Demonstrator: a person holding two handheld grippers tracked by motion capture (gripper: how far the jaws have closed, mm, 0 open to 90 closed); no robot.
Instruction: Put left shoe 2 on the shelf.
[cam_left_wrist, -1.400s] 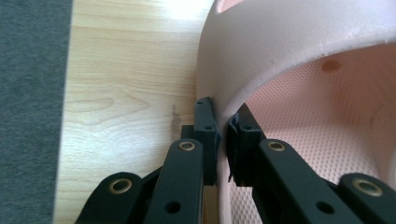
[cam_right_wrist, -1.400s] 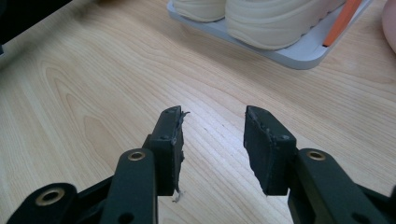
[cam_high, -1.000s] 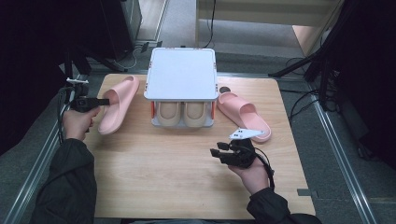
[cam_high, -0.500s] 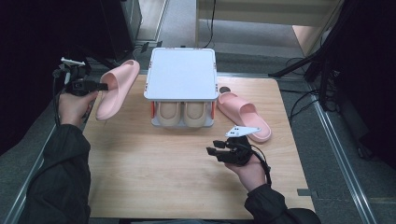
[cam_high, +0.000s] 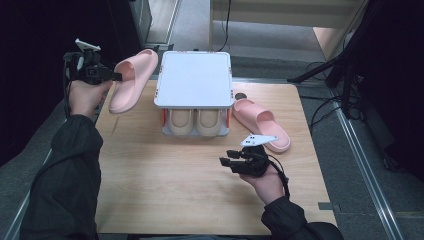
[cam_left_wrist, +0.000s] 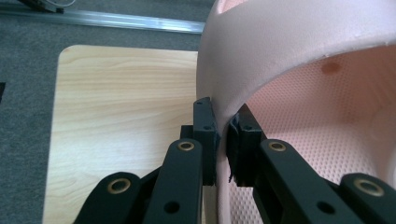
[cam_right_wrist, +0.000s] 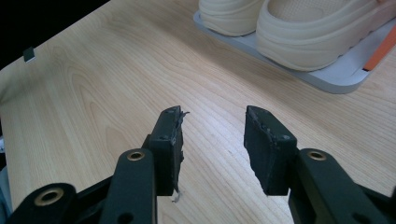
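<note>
My left gripper (cam_high: 116, 76) is shut on the strap edge of a pink slipper (cam_high: 131, 80) and holds it in the air over the table's far left corner. Up close, its two black pads pinch the pink slipper (cam_left_wrist: 299, 60) wall between them, left gripper (cam_left_wrist: 223, 140). A second pink slipper (cam_high: 261, 123) lies on the table right of the white two-tier rack (cam_high: 195, 75). A cream pair of slippers (cam_high: 194, 121) sits on the rack's lower shelf. My right gripper (cam_high: 226, 161) hovers open over bare wood in front of the rack, right gripper (cam_right_wrist: 212, 140), nothing between its jaws.
The wooden table (cam_high: 165, 190) has free room in front of the rack. Its edges drop to grey floor with a metal rail (cam_high: 365, 170) on the right. Cables (cam_high: 320, 107) lie beyond the far right corner. The cream slippers (cam_right_wrist: 303, 32) sit close ahead of the right gripper.
My left hand has lifted the pink slipper off the table and carried it up and toward the far left. The right hand has stayed where it was.
</note>
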